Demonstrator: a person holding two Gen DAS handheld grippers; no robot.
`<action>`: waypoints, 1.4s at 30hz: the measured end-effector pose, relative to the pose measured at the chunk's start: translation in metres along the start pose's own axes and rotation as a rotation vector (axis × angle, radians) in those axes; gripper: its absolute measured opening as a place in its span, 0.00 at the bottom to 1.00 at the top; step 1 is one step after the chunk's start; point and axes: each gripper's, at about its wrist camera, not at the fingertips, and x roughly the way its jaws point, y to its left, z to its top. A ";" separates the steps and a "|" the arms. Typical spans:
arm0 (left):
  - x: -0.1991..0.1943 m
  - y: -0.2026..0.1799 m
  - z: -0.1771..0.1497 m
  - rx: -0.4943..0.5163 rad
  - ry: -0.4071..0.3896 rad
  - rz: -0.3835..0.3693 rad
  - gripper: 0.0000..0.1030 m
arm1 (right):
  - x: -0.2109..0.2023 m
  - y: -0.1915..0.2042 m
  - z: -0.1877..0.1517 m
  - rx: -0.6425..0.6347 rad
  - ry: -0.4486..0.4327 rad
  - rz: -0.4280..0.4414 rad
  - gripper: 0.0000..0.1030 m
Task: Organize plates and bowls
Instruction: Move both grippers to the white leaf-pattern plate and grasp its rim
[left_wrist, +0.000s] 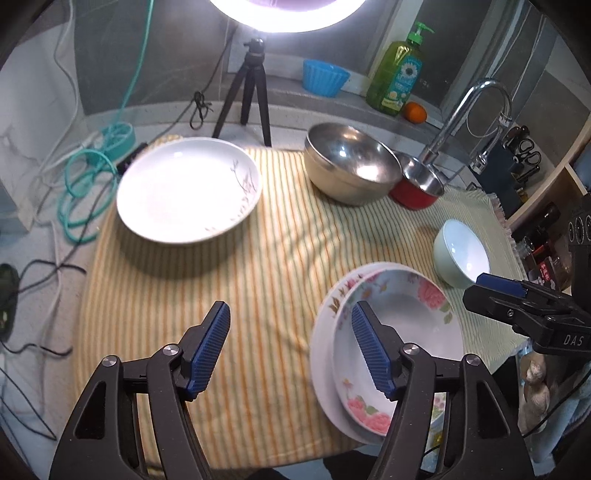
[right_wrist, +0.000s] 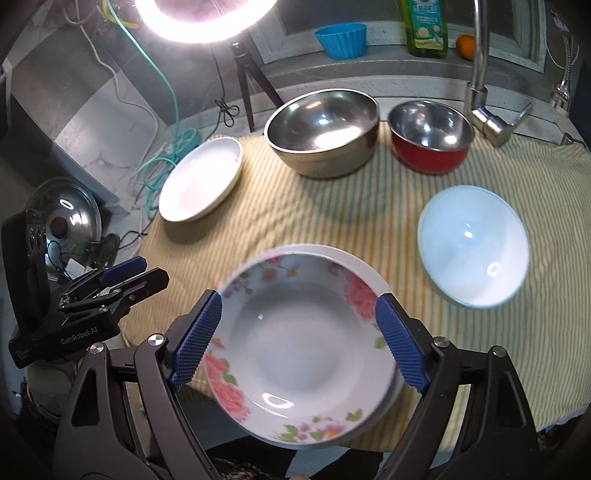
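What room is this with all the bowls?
Most likely a kitchen counter by a sink: a faucet curves over it, a green dish soap bottle stands on the ledge, and a steel bowl rests on a striped cloth.

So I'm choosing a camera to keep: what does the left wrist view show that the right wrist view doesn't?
Left only: the scissors by the tap, and the whole soap bottle with its pump.
Right only: a metal lid off the cloth's left.
Both: floral plate on a white plate, plain plate, steel bowl, red bowl, pale bowl.
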 end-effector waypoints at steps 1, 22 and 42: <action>-0.002 0.003 0.003 0.003 -0.009 0.004 0.66 | 0.001 0.005 0.004 0.000 -0.005 0.004 0.85; -0.009 0.122 0.052 -0.049 -0.072 0.036 0.66 | 0.058 0.075 0.061 0.057 -0.018 0.112 0.85; 0.073 0.186 0.102 -0.110 0.009 -0.065 0.39 | 0.149 0.079 0.111 0.123 0.069 0.091 0.68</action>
